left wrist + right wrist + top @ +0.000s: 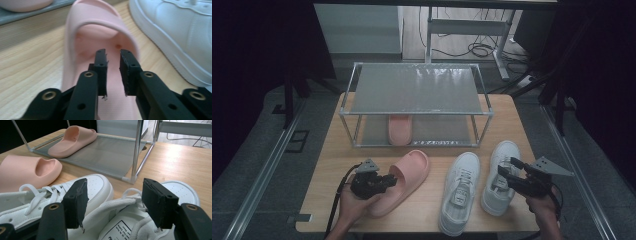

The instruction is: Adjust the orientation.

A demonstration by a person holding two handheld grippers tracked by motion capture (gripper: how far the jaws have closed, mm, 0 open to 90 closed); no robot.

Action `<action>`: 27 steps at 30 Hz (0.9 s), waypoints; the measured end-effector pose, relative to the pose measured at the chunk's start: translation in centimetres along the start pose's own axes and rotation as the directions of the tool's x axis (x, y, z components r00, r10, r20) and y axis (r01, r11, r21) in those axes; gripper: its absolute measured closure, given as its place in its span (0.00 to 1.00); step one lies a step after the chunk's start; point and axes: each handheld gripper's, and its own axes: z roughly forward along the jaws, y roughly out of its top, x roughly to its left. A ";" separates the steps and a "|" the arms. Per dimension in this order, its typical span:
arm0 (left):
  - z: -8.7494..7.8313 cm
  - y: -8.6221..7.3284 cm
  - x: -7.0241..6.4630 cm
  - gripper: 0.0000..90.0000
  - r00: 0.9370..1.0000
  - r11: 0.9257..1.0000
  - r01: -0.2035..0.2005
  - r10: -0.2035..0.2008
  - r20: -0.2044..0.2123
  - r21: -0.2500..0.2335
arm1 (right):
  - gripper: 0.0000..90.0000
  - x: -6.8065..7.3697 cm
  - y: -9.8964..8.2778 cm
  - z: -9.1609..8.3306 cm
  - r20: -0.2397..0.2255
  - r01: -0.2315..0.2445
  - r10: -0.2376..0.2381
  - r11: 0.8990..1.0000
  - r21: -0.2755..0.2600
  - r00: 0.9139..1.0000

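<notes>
A pink slipper (404, 180) lies on the wooden table (334, 165), toe pointing toward the rack. My left gripper (387, 181) hovers over its heel end. In the left gripper view the jaws (113, 53) stand a little apart above the slipper's footbed (110, 105), with nothing between them. Two white sneakers lie side by side to the right, the left one (459, 192) and the right one (499, 175). My right gripper (507, 167) sits over the right sneaker. Its jaws (115, 187) stand wide open above that sneaker's laces and tongue (120, 227), gripping nothing.
A metal two-shelf rack (414, 114) stands at the back of the table. The matching pink slipper (400, 129) lies on its lower shelf (105, 152); the top shelf is bare. Dark floor, a desk frame and cables lie beyond the table.
</notes>
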 end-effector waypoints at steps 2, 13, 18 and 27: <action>-0.1 -0.1 -0.6 0.81 1.000 1.000 -0.009 0.009 0.013 0.002 | 0.42 0.0 0.0 0.0 0.000 0.001 -0.001 1.000 0.001 1.000; 0.5 -0.3 -2.7 0.67 0.999 0.999 -0.031 0.030 0.043 0.019 | 0.42 0.1 0.0 0.0 0.000 0.002 -0.002 1.000 0.001 1.000; 1.4 -0.4 -3.0 0.66 0.999 0.999 -0.026 0.025 0.032 0.028 | 0.42 0.1 0.0 0.0 0.000 0.003 -0.003 1.000 0.002 1.000; 2.6 -0.2 -3.1 0.67 0.999 0.999 -0.022 0.021 0.025 0.033 | 0.42 0.1 0.0 0.0 -0.001 0.004 -0.004 1.000 0.003 1.000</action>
